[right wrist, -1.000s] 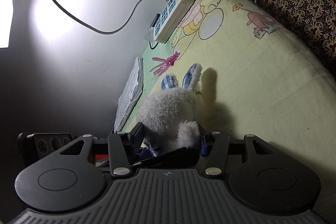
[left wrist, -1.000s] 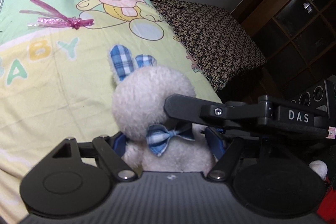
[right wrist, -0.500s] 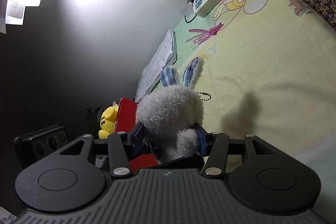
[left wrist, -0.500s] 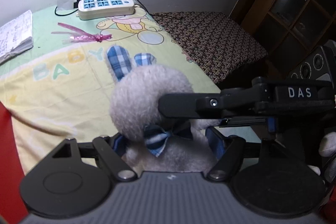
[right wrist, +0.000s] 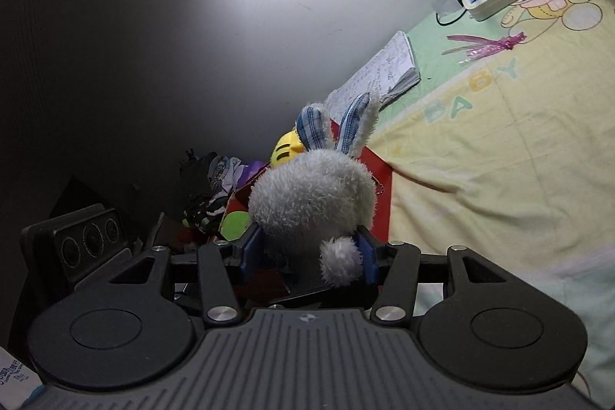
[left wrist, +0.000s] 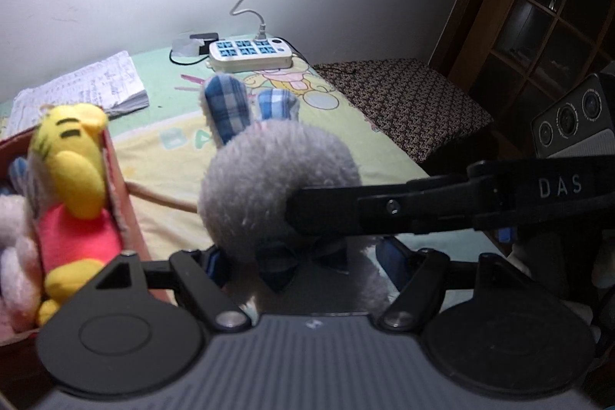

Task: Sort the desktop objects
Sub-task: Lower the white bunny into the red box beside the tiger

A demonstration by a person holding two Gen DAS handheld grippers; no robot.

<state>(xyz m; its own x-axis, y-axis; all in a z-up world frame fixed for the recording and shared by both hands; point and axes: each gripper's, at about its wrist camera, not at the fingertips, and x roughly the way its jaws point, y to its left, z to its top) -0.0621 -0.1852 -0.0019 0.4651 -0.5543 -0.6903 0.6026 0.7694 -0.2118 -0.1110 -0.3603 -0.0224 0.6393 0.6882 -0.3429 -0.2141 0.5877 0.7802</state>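
Both the left gripper (left wrist: 303,256) and right gripper (right wrist: 307,248) clamp the white plush rabbit (right wrist: 313,196), held beside the red box's (left wrist: 119,195) rim; open worktop (right wrist: 499,156) lies to the right

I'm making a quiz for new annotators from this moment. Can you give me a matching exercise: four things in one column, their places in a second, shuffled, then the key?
Things
1. bunny
2. yellow toy
3. power strip
4. notebook

Places
A. lying open on the sheet by the wall, beyond the red box
B. sitting in the red box
C. at the far end of the sheet, cord running up the wall
D. held between the jaws of both grippers

Pairs: 1-D, 2-B, 3-C, 4-A
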